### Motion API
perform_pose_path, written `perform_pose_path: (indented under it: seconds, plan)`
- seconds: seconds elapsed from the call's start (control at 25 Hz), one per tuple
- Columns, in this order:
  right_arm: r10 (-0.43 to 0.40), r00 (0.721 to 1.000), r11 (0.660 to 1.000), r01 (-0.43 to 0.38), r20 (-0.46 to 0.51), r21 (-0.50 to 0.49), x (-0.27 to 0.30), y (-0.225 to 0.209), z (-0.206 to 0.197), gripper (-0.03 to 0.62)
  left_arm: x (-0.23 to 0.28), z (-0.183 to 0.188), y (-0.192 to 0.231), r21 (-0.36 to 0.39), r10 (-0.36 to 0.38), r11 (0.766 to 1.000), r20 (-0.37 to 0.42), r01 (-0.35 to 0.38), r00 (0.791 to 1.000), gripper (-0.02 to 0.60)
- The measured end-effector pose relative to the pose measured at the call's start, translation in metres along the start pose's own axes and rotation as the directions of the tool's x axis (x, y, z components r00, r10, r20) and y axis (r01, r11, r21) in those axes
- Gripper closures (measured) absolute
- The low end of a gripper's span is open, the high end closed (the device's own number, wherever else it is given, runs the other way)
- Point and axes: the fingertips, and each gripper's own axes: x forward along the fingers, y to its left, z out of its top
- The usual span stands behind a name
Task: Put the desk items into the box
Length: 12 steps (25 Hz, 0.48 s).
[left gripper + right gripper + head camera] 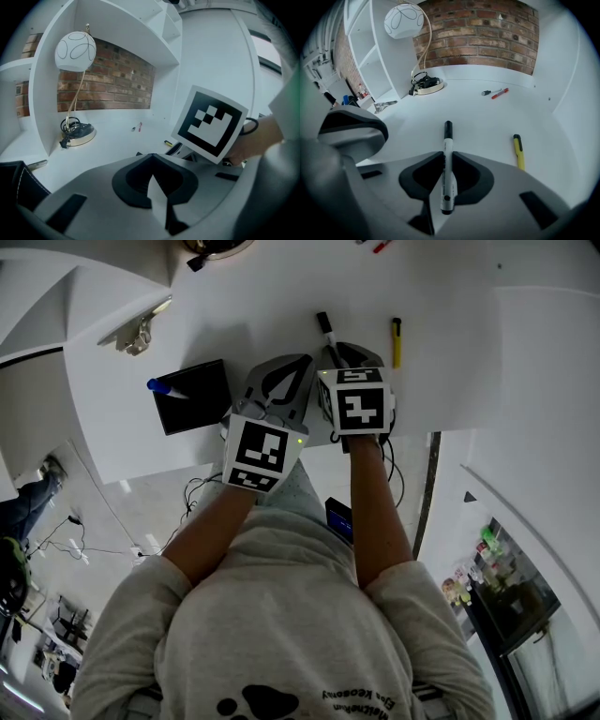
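Observation:
A white marker with a black cap (pixel 447 161) lies lengthwise between the pads of my right gripper (pixel 447 154), which is shut on it; its cap points away across the white desk (pixel 281 306). In the head view the marker (pixel 325 331) sticks out beyond the right gripper (pixel 337 352). My left gripper (pixel 279 382) is beside it on the left, shut with nothing in it (pixel 152 157). A black box (pixel 211 409) sits further left, with a blue-capped pen (pixel 161 387) at its corner. A yellow pen (pixel 518 151) lies on the desk to the right of the marker.
A lamp with a white globe shade (pixel 404 21) and a round base (pixel 426 84) stands at the back of the desk. A red pen and a dark one (pixel 496 93) lie near the brick wall. White shelving (pixel 370 56) rises on the left. The desk's near edge (pixel 187 460) runs just below the grippers.

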Motion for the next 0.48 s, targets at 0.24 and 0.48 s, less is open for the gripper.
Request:
perform_pose_path:
  seconds: [0.24, 0.48]
  plan:
    - [-0.017, 0.998, 0.999, 0.015, 0.066, 0.031, -0.01, 0.001, 0.003, 0.517, -0.004, 0.003, -0.004, 0.009, -0.012, 1.0, 0.004, 0.011, 1.0, 0.577]
    - [-0.057, 0.983, 0.997, 0.047, 0.176, 0.059, -0.032, 0.004, 0.014, 0.517, -0.011, 0.009, -0.006, 0.019, -0.02, 1.0, 0.016, 0.019, 1.0, 0.577]
